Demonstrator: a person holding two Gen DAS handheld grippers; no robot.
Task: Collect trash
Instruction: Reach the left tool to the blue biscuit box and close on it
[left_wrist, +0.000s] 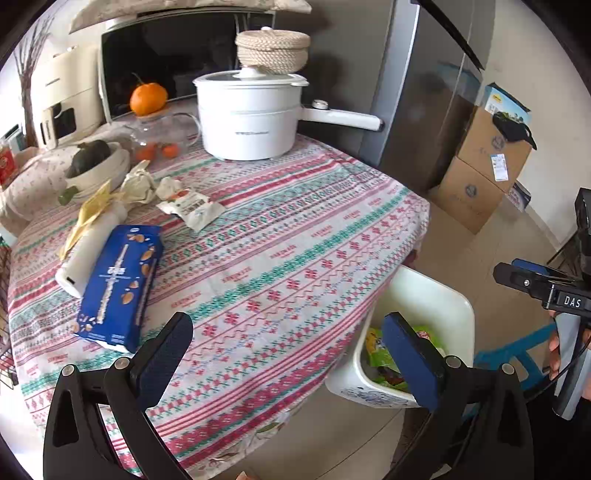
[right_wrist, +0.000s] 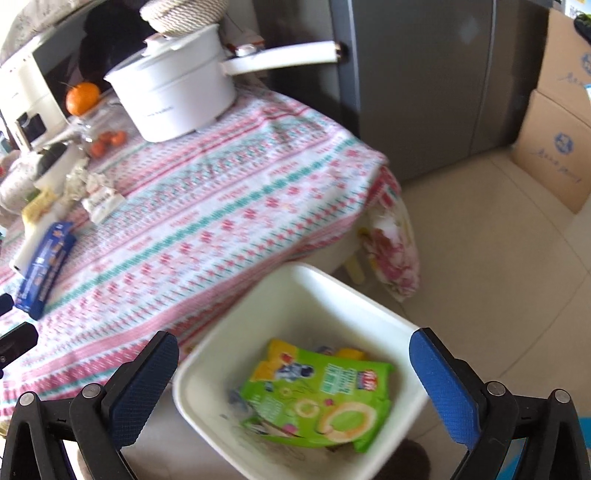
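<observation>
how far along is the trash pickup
Partly done: a green snack bag already lies in the white bin. Nothing is in hand; the left gripper and right gripper are open. Left on the table: blue carton, crumpled wrappers.

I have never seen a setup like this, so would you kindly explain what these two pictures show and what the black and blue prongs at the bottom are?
There is no robot here: a person carries a hand-held gripper in each hand, and each has a fisheye camera looking forward along its two blue-padded fingers. One picture comes from the left gripper, the other from the right gripper.

Both have their jaws wide apart and hold nothing.

The left view looks over a table with a patterned tablecloth. On it lie a blue carton, a white roll, crumpled wrappers, a white pot and an orange.

The right view looks down into a white bin standing beside the table, with a green snack bag already inside.
</observation>
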